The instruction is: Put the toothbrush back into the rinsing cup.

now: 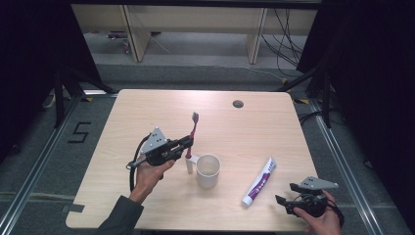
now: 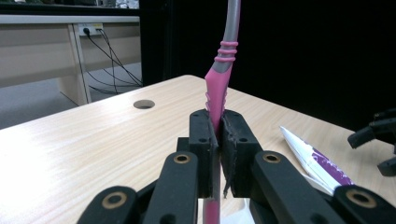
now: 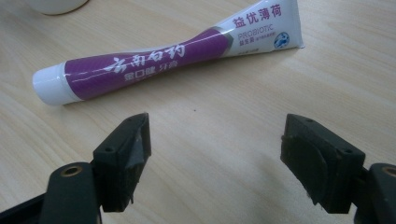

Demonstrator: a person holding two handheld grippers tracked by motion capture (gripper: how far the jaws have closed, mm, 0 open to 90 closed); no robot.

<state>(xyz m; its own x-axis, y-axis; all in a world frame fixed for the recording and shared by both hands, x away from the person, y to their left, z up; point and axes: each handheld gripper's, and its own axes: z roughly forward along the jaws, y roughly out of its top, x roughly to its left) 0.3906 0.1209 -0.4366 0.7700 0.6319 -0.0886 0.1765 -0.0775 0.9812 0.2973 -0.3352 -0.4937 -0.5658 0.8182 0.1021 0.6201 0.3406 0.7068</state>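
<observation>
The purple-and-white plastic toothpaste tube lies flat on the light wooden table, just beyond the right gripper, whose black jaws stand wide apart.

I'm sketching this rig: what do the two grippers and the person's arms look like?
Both the left gripper and right gripper are black, with two blocky padded jaws on brass-riveted links, a grey three-cornered plate on top and a black trailing cable. The left forearm wears a dark sleeve.

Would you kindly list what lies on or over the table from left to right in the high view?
Left gripper → toothbrush → mug → toothpaste → right gripper.
</observation>
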